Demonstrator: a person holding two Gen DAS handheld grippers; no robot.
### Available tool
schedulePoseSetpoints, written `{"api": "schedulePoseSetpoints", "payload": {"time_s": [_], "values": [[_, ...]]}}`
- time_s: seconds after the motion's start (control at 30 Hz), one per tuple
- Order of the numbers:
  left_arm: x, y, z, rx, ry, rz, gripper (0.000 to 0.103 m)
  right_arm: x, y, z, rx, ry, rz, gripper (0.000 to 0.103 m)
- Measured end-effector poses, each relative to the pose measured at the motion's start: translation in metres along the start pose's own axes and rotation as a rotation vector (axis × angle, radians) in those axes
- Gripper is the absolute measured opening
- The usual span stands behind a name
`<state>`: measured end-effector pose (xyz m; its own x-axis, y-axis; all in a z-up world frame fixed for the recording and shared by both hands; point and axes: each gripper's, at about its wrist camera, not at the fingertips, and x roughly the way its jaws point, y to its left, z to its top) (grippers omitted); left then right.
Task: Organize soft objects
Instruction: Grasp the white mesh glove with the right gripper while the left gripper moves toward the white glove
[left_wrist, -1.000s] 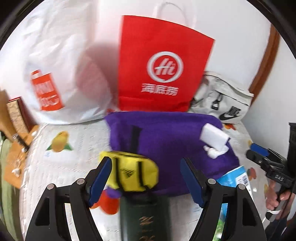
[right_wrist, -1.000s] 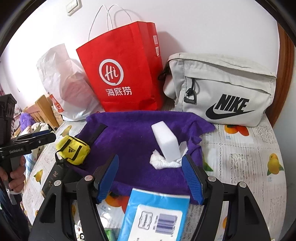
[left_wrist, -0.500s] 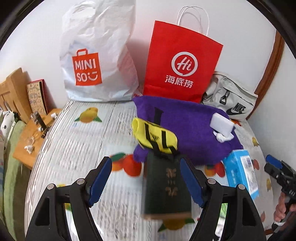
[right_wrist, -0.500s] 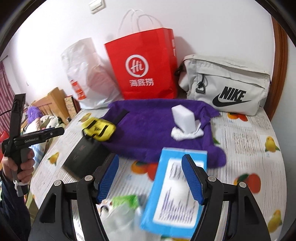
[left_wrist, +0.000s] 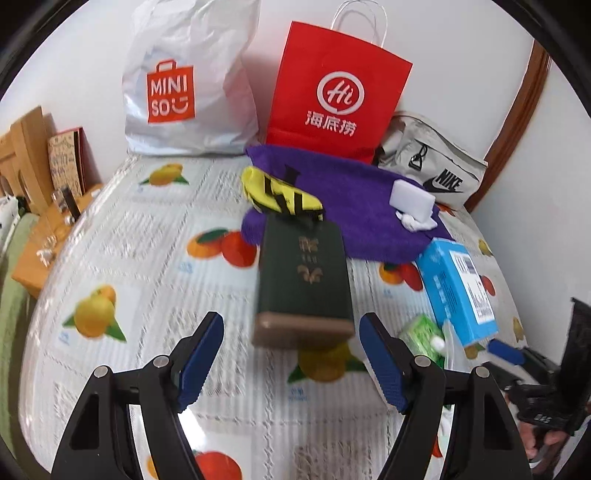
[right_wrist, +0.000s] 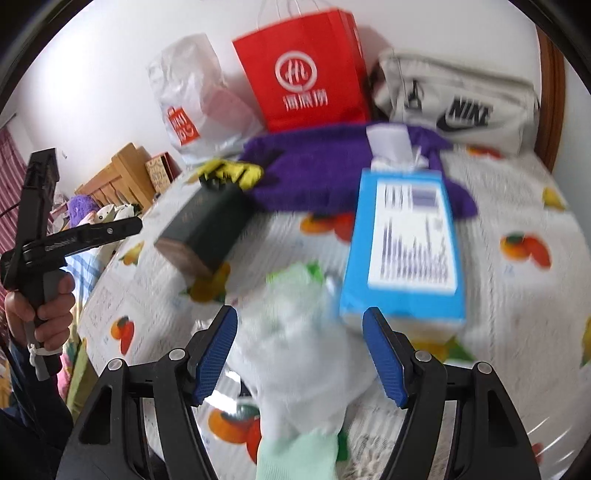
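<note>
A purple towel (left_wrist: 354, 199) lies at the back of the fruit-print table, with a yellow-and-black cloth (left_wrist: 280, 194) on its left end and a white sponge (left_wrist: 412, 197) with a crumpled tissue on its right. A white and pale green sock (right_wrist: 306, 354) lies between the open fingers of my right gripper (right_wrist: 299, 354). My left gripper (left_wrist: 290, 363) is open and empty, just short of a dark green box (left_wrist: 304, 280). The towel (right_wrist: 332, 173), yellow cloth (right_wrist: 229, 171) and sponge (right_wrist: 389, 142) also show blurred in the right wrist view.
A blue box (left_wrist: 458, 291) and a green packet (left_wrist: 423, 332) lie at the right. A white Miniso bag (left_wrist: 184, 85), a red paper bag (left_wrist: 336, 92) and a grey Nike pouch (left_wrist: 432, 170) stand against the wall. A wooden shelf (left_wrist: 33, 236) is left of the table.
Both grippers have pulled back from the purple towel toward the table's near side. The dark green box, blue box and sock have come into closer view. Both stay open.
</note>
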<state>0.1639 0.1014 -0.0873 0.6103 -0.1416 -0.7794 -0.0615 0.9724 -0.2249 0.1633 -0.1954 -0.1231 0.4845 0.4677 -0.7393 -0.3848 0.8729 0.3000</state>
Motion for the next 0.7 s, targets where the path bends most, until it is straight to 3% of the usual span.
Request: {"api": "schedulePoseSetpoints", "payload": {"time_s": [0.27,0.3,0.33,0.43,0.57,0.7], "values": [[0.012,-0.001,-0.032,0.013,0.059,-0.031,0.074,0.038,0.001,-0.019,0.033,0.074,0.017,0.069],[0.013,0.000,-0.033,0.011,0.063,-0.031,0.074,0.039,0.003,-0.019,0.028,0.070,0.012,0.063],[0.013,0.002,-0.035,0.008,0.066,-0.031,0.074,0.039,0.005,-0.019,0.020,0.054,0.005,0.047],[0.012,0.007,-0.037,-0.001,0.064,-0.040,0.074,0.036,0.015,-0.014,0.005,0.036,0.019,0.014],[0.012,0.009,-0.040,-0.011,0.065,-0.048,0.074,0.036,0.036,-0.010,-0.054,0.026,0.044,0.004],[0.006,0.012,-0.045,-0.013,0.061,-0.056,0.074,0.031,0.047,-0.010,-0.110,0.027,-0.013,0.006]]}}
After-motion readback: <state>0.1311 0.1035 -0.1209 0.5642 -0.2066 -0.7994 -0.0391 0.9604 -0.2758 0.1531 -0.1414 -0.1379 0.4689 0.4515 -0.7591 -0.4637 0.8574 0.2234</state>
